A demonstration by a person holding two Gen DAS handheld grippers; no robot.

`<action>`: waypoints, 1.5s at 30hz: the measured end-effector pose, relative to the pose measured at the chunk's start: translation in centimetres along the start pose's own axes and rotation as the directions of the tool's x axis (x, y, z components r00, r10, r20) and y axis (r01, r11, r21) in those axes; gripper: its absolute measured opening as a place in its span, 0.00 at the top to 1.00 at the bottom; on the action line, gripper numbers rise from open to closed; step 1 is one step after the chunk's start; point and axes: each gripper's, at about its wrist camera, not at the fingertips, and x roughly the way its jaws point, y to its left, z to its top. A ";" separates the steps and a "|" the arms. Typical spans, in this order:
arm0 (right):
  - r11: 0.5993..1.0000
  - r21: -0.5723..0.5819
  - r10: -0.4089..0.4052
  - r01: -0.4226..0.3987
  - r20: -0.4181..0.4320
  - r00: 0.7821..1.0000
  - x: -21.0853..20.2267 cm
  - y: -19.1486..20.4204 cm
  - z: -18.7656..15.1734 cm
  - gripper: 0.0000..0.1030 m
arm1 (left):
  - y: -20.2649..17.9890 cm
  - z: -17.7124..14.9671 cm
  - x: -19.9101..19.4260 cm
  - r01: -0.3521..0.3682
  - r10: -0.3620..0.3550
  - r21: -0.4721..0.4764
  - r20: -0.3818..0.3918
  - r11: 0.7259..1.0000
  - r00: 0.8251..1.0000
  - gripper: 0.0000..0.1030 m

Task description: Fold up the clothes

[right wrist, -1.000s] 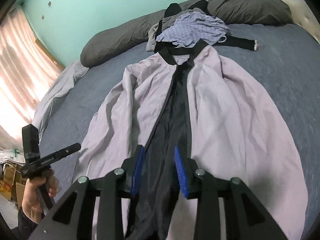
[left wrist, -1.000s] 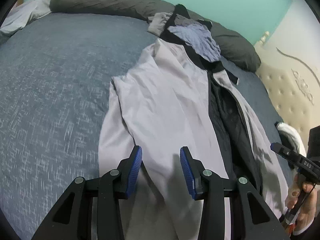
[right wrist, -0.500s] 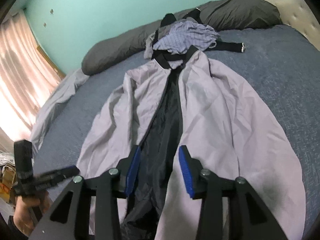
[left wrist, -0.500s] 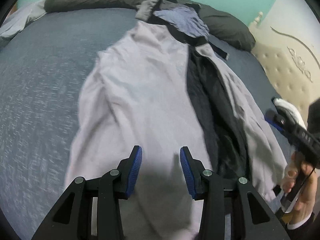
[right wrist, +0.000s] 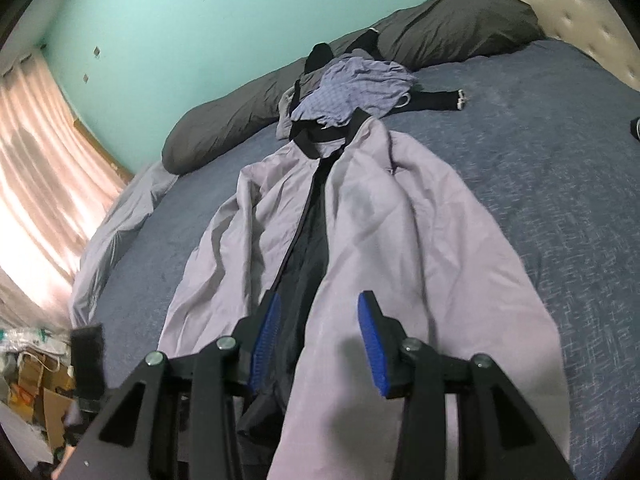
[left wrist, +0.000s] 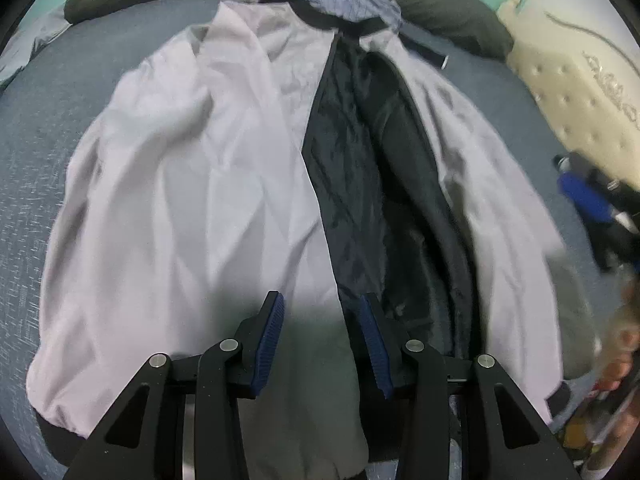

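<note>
A pale lilac-grey jacket (left wrist: 192, 184) with a dark lining (left wrist: 360, 160) lies unzipped and spread flat on the blue bed, collar toward the pillows. My left gripper (left wrist: 322, 308) hovers open over the hem of its left front panel, by the zip edge, nothing between the blue pads. In the right wrist view the same jacket (right wrist: 400, 232) stretches away, and my right gripper (right wrist: 318, 312) hangs open above the hem of the right front panel. Other clothes (right wrist: 356, 88), a blue checked garment on black ones, are heaped just beyond the collar.
Dark grey pillows (right wrist: 452, 24) line the far side under a teal wall. A cream tufted headboard (left wrist: 592, 92) runs along the right. Blue bedspread (right wrist: 560, 168) flanks the jacket. Curtains (right wrist: 36, 176) and floor clutter (right wrist: 28, 360) sit off the left edge.
Both grippers have dropped lower and closer to the jacket's hem. The left one has shifted right toward the zip opening. The right gripper's jaws have spread wider.
</note>
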 end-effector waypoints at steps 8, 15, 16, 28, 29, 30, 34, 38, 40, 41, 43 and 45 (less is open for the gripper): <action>0.999 0.038 0.000 -0.001 0.016 1.000 -1.2 -1.8 0.5 0.60 | -1.5 -0.6 3.1 -0.060 0.061 0.022 -0.047 0.998 0.997 0.58; 0.999 0.052 0.005 -0.006 0.016 1.000 -1.0 -2.0 0.5 0.60 | -0.4 -0.5 2.9 -0.056 0.059 0.050 -0.055 0.997 0.997 0.91; 0.999 0.051 0.006 -0.007 0.014 1.000 -0.9 -1.9 0.5 0.60 | -0.3 -0.5 2.9 -0.053 0.055 0.054 -0.055 0.997 0.997 0.95; 0.999 0.048 0.007 -0.007 0.002 1.000 -0.2 -1.4 0.2 0.60 | 2.2 0.4 -3.3 0.013 -0.014 0.037 0.035 0.999 0.999 0.99; 0.999 0.051 0.006 -0.006 0.001 1.000 -0.1 -1.5 0.2 0.60 | 2.7 0.5 -4.3 0.018 -0.020 0.033 0.047 0.999 0.999 0.99; 0.999 0.054 0.006 -0.006 0.000 1.000 -0.1 -1.5 0.3 0.60 | 3.4 0.5 -5.3 0.016 -0.018 0.030 0.058 0.999 0.998 0.99; 0.998 0.057 0.005 -0.006 0.001 1.000 0.0 -1.5 0.3 0.60 | 6.8 0.9 -9.4 -0.006 0.005 0.014 0.095 1.000 0.995 0.99; 0.999 0.049 0.003 -0.002 -0.004 1.000 0.3 -1.2 0.2 0.60 | 10.7 1.6 -12.1 -0.070 0.071 -0.012 0.124 0.998 0.990 0.99; 0.999 0.046 0.001 0.000 -0.010 1.000 0.6 -1.1 0.1 0.60 | 12.6 2.2 -12.8 -0.100 0.103 -0.029 0.138 0.995 0.985 0.99; 0.999 0.046 0.000 0.001 -0.013 1.000 0.7 -1.0 0.1 0.60 | 13.6 2.6 -13.1 -0.115 0.119 -0.037 0.145 0.993 0.982 0.99; 0.999 0.046 -0.001 0.002 -0.018 1.000 1.1 -0.7 -0.1 0.60 | 15.2 3.3 -13.3 -0.138 0.143 -0.047 0.148 0.989 0.979 0.99; 0.999 0.043 -0.001 0.002 -0.026 1.000 1.5 -0.4 -0.2 0.60 | 17.2 3.7 -13.7 -0.162 0.168 -0.054 0.145 0.985 0.975 0.99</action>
